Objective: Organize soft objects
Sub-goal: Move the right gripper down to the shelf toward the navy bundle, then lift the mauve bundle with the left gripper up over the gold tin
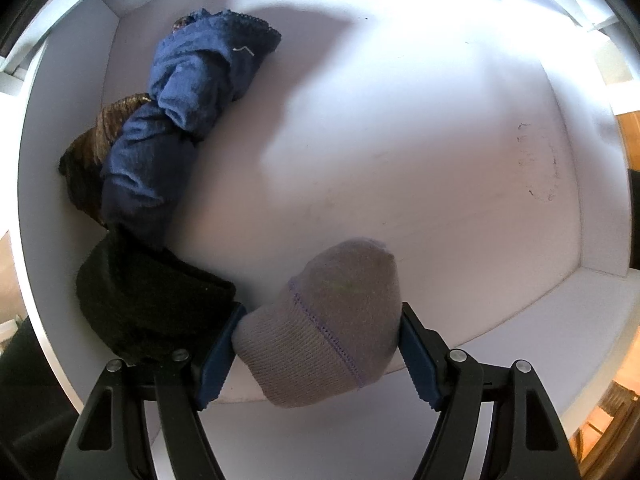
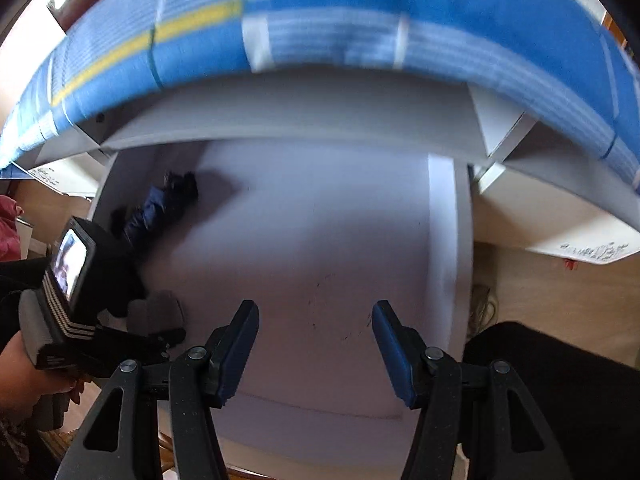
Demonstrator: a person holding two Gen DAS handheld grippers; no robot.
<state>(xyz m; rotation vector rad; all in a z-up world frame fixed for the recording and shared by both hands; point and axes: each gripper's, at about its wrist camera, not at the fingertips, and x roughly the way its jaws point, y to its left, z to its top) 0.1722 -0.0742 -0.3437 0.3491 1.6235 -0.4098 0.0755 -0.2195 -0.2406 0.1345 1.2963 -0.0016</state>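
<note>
My left gripper (image 1: pixel 318 354) points down into a white drawer (image 1: pixel 400 140), and its blue pads (image 1: pixel 416 354) press on either side of a grey knit beanie (image 1: pixel 332 320). The hat bulges between them, its crown toward the drawer floor and its ribbed cuff, edged with purple stitching, nearer the camera. Just to the left of the left pad lies a black knit piece (image 1: pixel 136 304), close against the finger; I cannot tell whether the two touch. Beyond it, along the drawer's left wall, a rolled dark blue garment (image 1: pixel 168 128) stretches toward the far corner, with a brown knitted item (image 1: pixel 92 148) wedged between it and the wall. The rest of the drawer floor carries only faint scuffs and a broad shadow.

My right gripper (image 2: pixel 316 344) hangs above the same drawer (image 2: pixel 320 220), jaws parted at a moderate width with nothing between them. This view is smeared by motion, so fine detail is unsure. At its left edge my other hand (image 2: pixel 24 376) grips the left tool, whose small screen (image 2: pixel 70 264) faces the camera. The blue garment (image 2: pixel 148 212) shows small in the far left corner. A blue and white striped surface with a yellow band (image 2: pixel 320 20) arches over the drawer's far edge.
</note>
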